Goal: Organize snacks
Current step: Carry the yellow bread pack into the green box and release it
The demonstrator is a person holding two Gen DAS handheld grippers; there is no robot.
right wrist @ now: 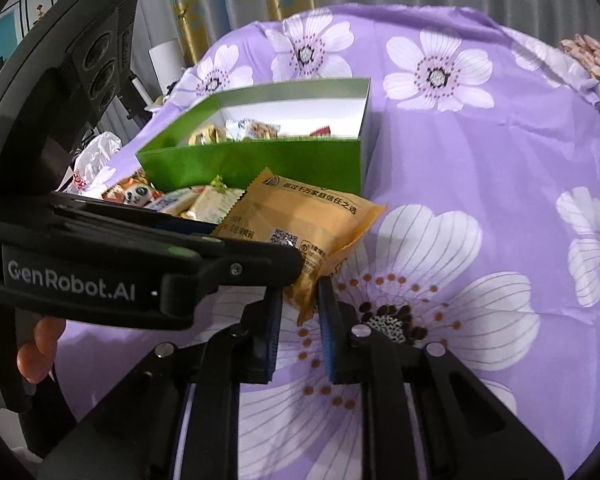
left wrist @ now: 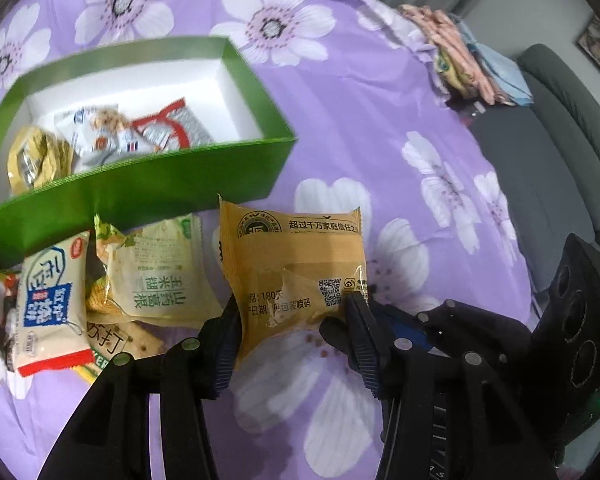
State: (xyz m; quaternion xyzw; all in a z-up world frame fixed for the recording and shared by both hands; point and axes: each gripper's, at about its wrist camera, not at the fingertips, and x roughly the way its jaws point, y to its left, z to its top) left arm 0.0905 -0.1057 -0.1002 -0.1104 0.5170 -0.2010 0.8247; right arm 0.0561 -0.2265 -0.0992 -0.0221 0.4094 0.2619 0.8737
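Both grippers [left wrist: 292, 312] [right wrist: 300, 308] tilted down, clamping orange packet [left wrist: 296, 264].

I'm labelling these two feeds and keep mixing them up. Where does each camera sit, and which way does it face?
Left wrist: on the left gripper, looking down past its jaws, shut on the orange snack packet, toward the green box; the right gripper shows on the right.
Right wrist: on the right gripper, jaws pinching the same packet's corner; the left gripper and some fingers show on the left.
Shared: packet, box, purple flowered cloth.
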